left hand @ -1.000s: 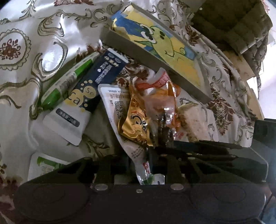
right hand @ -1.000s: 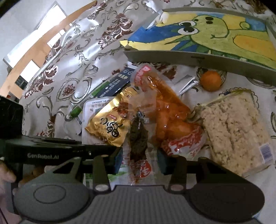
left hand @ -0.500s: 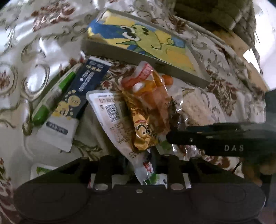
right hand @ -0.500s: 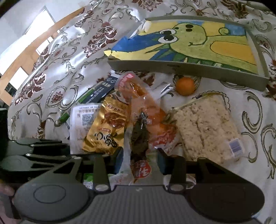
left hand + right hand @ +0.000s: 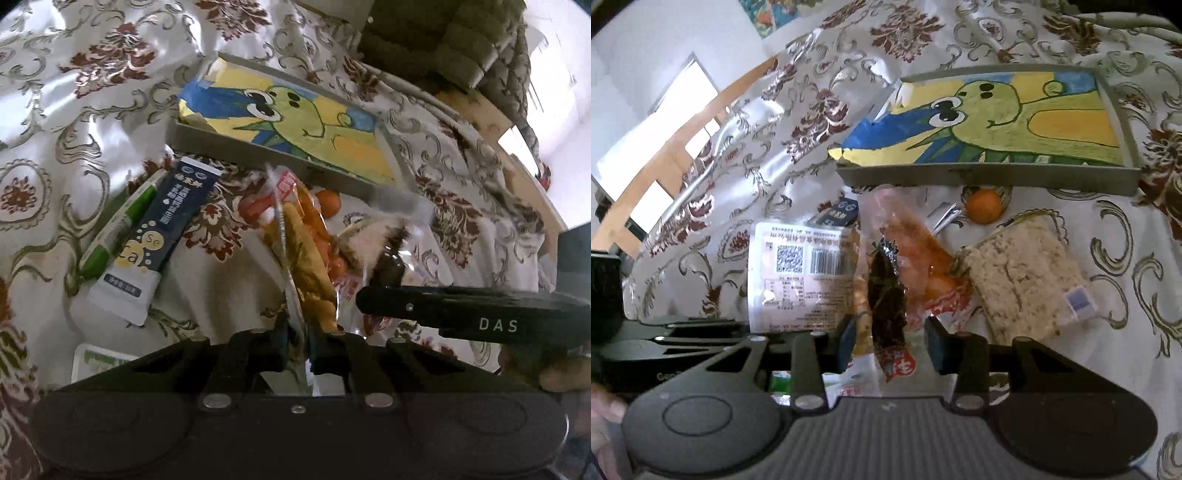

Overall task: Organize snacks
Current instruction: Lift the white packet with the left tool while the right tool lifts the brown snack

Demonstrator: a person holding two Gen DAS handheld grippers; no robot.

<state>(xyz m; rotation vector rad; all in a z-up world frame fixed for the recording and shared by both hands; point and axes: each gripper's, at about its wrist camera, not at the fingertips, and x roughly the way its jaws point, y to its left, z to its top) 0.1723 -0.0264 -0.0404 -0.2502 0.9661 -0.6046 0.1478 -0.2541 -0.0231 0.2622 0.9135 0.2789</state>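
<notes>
On the far left of the heap, a green-and-white tube-shaped sachet (image 5: 118,229) and a dark blue stick pouch with yellow dots (image 5: 162,236) lie flat side by side on the cream tablecloth with brown floral print (image 5: 74,110), apparently untouched, probably because they sit clear of the pile. Next, the left gripper (image 5: 295,347) has its fingers pressed together on the edge of a white flat packet with a barcode and QR code (image 5: 798,280), which stands tilted up off the cloth; pinching one thin edge seems the way to peel it from the heap. The right gripper (image 5: 886,347) is spread, its fingers either side of a dark crinkled seaweed-like pouch (image 5: 886,291) without touching, likely lining up a grasp. Beyond lie an orange-red clear sausage packet (image 5: 916,251), a small orange fruit (image 5: 984,206) and a clear-wrapped puffed-rice cake (image 5: 1023,280). The shallow grey tray lined with a green cartoon drawing (image 5: 990,177) waits behind, presumably the destination.
</notes>
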